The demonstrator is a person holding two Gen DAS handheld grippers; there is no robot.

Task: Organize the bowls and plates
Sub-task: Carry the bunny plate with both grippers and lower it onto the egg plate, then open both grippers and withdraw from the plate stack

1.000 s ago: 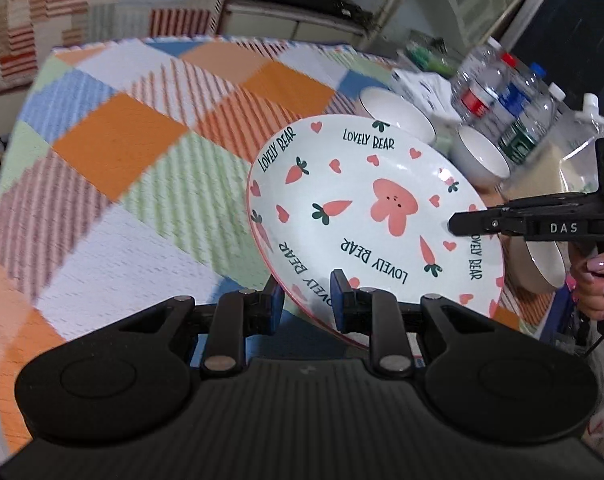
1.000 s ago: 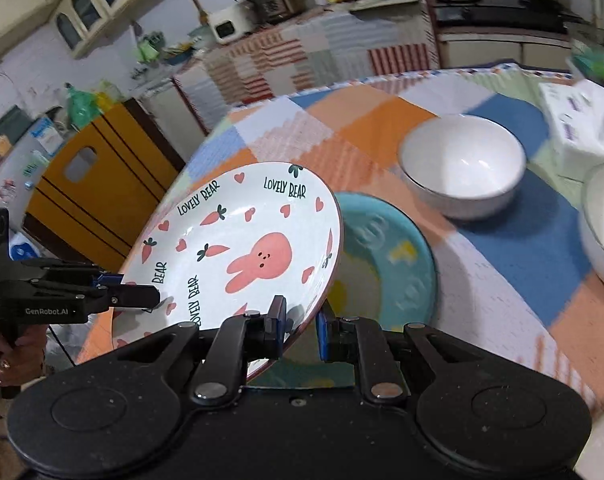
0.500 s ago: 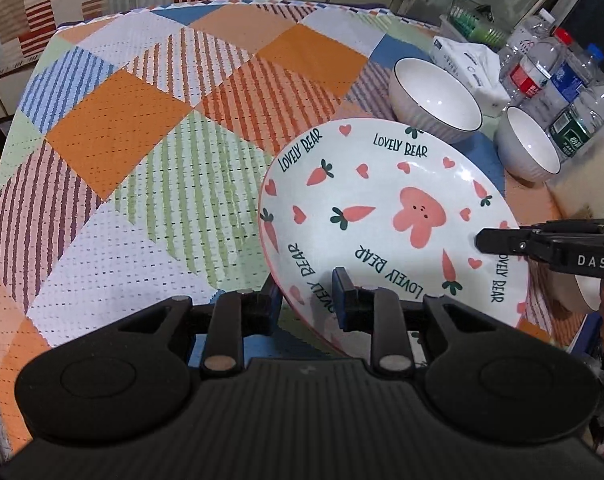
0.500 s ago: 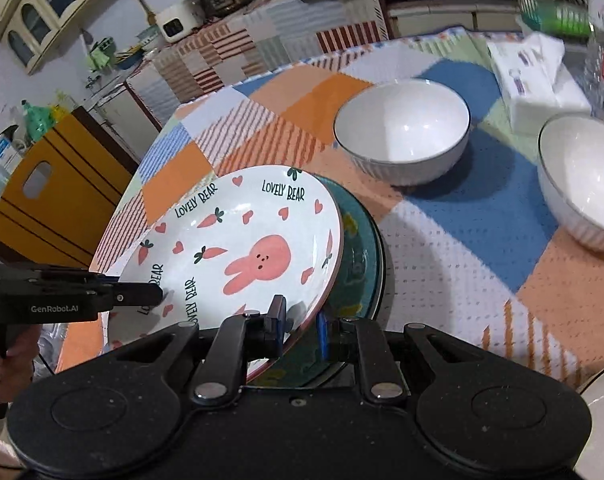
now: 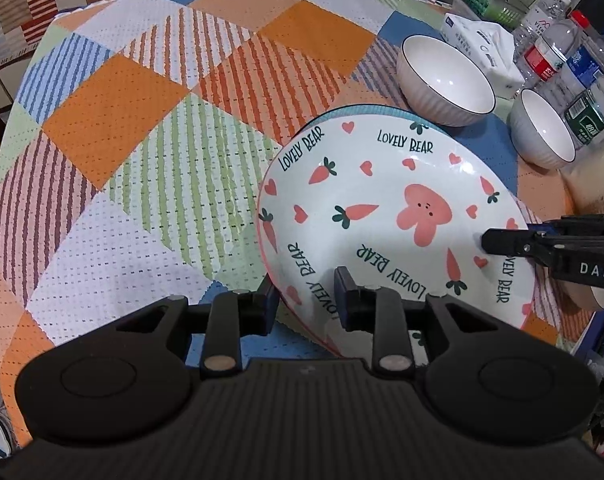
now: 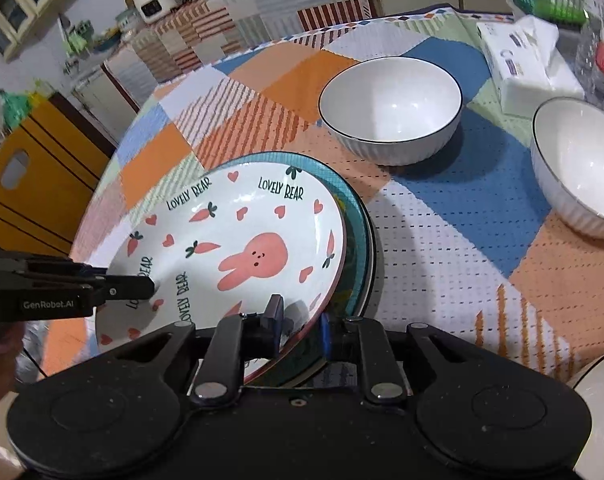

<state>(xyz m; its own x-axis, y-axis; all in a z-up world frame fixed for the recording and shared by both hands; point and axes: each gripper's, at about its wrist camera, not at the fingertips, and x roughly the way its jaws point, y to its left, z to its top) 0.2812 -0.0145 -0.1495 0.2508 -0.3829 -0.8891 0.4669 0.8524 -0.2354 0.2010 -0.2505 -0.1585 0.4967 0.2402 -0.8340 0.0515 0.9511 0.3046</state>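
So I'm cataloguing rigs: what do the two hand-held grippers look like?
Both are matte black. The left hand-held gripper has a ribbed body, two round discs, silver pivot screws and blue-edged pads; its side reads "GenRobot.AI". The right hand-held gripper looks the same and is marked "DAS". A thin black cable hangs near the left one.

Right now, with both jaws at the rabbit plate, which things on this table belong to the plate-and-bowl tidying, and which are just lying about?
Part of the job:
- rabbit plate
- teal plate under it
- near white bowl
- second white bowl
- left gripper, right gripper, both at the rabbit plate's rim

Lying about:
- tissue pack
- water bottles
- checked tablecloth
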